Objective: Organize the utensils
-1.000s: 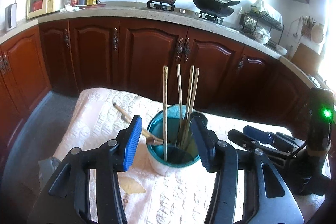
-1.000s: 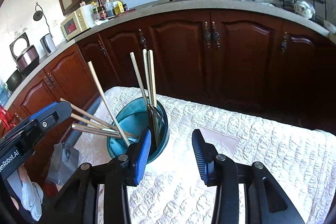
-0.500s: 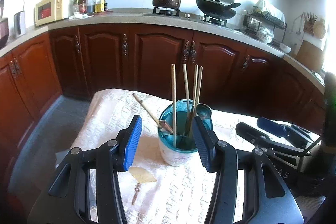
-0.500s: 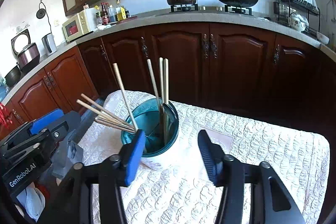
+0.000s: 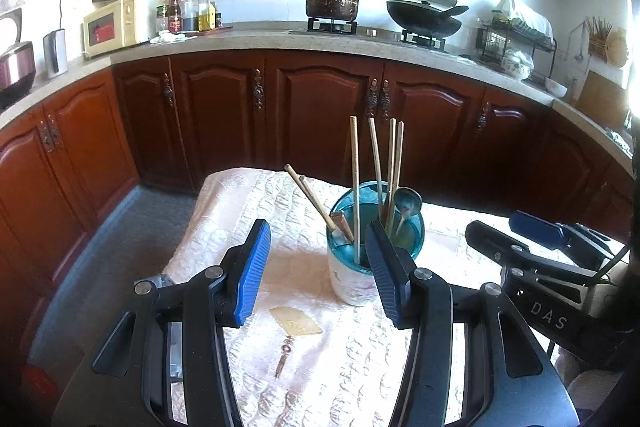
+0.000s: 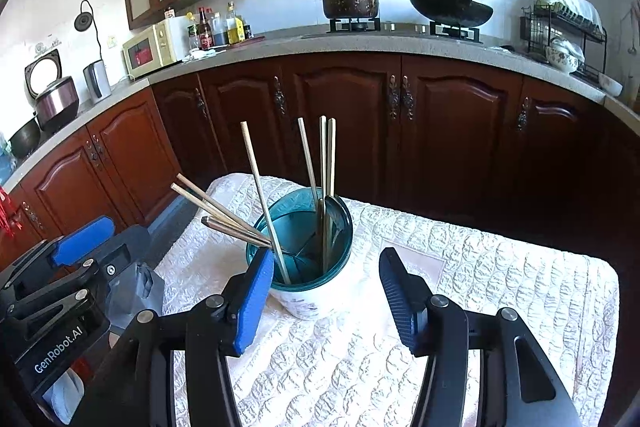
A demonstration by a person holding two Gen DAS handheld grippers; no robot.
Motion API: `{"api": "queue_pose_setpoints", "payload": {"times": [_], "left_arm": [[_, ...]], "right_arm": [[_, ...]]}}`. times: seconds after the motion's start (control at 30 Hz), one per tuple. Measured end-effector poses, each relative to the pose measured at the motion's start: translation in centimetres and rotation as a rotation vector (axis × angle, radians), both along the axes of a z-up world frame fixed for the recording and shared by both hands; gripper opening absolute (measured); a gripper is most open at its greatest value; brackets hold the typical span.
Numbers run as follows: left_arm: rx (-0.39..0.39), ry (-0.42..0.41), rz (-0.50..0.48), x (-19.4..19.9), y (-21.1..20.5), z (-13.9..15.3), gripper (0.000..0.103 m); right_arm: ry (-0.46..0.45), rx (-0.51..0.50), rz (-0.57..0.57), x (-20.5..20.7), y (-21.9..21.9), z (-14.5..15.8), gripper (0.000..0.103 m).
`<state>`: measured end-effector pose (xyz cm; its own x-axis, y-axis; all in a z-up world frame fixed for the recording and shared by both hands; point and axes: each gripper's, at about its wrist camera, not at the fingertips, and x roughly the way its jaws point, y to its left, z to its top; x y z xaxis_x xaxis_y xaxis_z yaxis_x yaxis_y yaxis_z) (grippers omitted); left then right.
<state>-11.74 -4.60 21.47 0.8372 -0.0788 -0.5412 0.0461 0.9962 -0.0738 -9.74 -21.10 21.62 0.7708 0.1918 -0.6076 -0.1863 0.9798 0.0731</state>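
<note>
The utensil holder (image 5: 370, 259), a white cup with a teal insert, stands upright on the surface (image 5: 248, 195), which is covered with a pale quilted cloth (image 6: 500, 267). I take this holder as the landmark for all places.

Inside the holder, four long chopsticks (image 5: 354, 187) stand nearly upright. A metal spoon (image 5: 407, 203) stands in the holder with its bowl upward, next to the right-hand chopsticks in the left wrist view. Some shorter chopsticks (image 5: 310, 195) lean out over the left rim of the holder; in the right wrist view they (image 6: 216, 207) point to the left and away from the camera.

The left tongs (image 5: 316, 263) are wide apart and hold nothing. They are in front of the holder and a little to its left; the right finger overlaps the holder's front in the picture, but I cannot tell if it touches. The right tongs (image 6: 326, 291) are also wide apart and hold nothing. They are just in front of the holder, and the holder is seen between the two fingers.

In the left wrist view the right tongs (image 5: 532, 243) appear to the right of the holder. In the right wrist view the left tongs (image 6: 80, 259) appear to the left of the holder.

On the cloth, in front of the holder, there is a fan pattern (image 5: 296, 319). Behind the holder are dark wooden cabinets (image 6: 340, 107), and above them a pot (image 6: 352, 1) and a wok (image 6: 450, 11) on the stove.
</note>
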Motion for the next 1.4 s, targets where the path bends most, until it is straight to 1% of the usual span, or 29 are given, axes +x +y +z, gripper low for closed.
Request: {"api": "queue_pose_setpoints", "payload": {"times": [0.3,0.8,1.4], "left_arm": [[0.004,-0.009,0.009,-0.1,0.2,-0.1,0.049],[0.011,-0.001,0.013,0.1,0.2,-0.5,0.049],[0.017,0.014,0.009,0.5,0.1,-1.2,0.049]], "right_arm": [[0.006,-0.017,0.002,0.0,0.6,-0.2,0.056],[0.038,-0.033,0.001,0.5,0.7,-1.0,0.057],[0.050,-0.042,0.006,0.7,1.2,-1.2,0.057]]}}
